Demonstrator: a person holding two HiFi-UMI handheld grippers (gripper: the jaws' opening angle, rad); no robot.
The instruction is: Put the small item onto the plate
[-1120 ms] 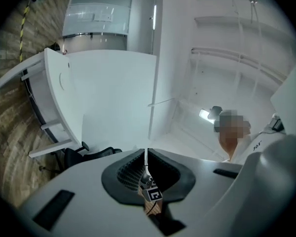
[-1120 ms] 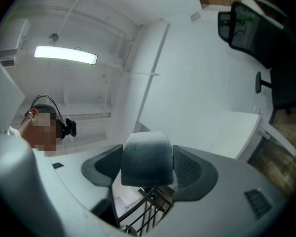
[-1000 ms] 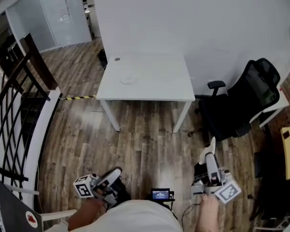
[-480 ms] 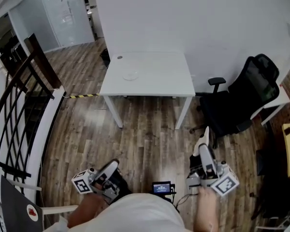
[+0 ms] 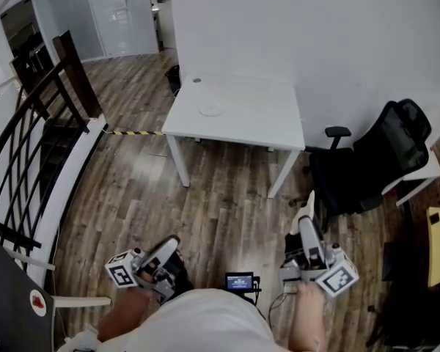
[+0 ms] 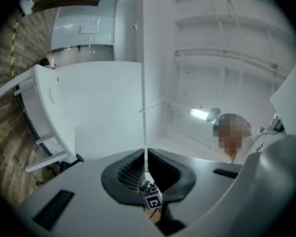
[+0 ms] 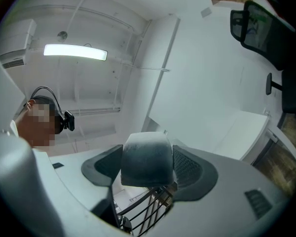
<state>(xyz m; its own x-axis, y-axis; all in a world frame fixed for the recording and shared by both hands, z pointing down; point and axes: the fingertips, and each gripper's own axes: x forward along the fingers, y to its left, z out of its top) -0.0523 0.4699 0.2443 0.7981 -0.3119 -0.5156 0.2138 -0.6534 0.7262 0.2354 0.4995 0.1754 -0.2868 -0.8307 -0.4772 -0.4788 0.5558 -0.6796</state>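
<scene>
A white table stands far ahead against the wall. On it lies a clear round plate, and a small dark item sits near the table's back left corner. Both grippers are held low, near the person's body and well short of the table. My left gripper is shut, its pads meeting with nothing between them. My right gripper is shut on a pale grey block that fills the gap between its pads.
A black office chair stands right of the table, over wood flooring. A dark stair railing runs down the left side. A small screen hangs at the person's waist between the grippers.
The head view has swung left, so the table and chair sit further right in the frame. Both grippers stay low near the body, with the right one a little higher.
</scene>
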